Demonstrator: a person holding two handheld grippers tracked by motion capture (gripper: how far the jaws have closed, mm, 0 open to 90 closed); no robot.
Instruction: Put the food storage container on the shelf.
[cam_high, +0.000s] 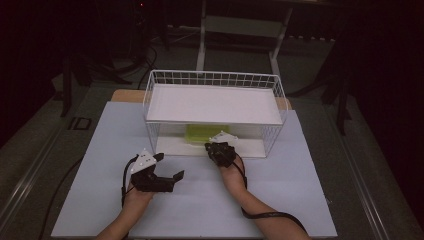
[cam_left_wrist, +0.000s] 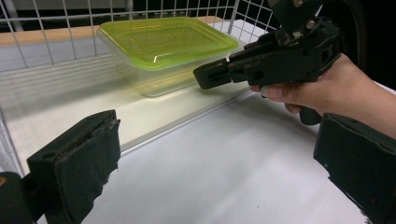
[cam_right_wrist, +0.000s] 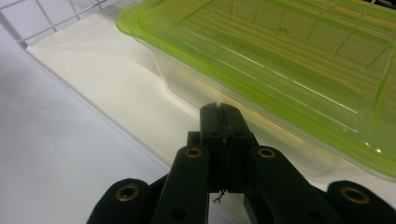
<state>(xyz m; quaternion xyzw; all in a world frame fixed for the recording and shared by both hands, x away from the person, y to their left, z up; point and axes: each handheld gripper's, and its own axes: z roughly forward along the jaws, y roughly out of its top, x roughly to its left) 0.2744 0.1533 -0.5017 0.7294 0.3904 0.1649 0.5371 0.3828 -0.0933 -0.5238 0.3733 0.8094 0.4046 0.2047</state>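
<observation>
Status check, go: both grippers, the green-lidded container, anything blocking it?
Left gripper open, empty. Right gripper shut, empty, at the container. Container on rack's lower shelf. Front open.

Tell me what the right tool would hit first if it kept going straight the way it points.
Most likely the clear side wall of the green-lidded container, just under its lid rim; the shut right tool points at it, though the remaining gap is hard to judge.

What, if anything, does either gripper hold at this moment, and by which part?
Nothing is held. The left gripper is open over the table; the right gripper is shut on nothing, its tip just short of the green-lidded container.
</observation>
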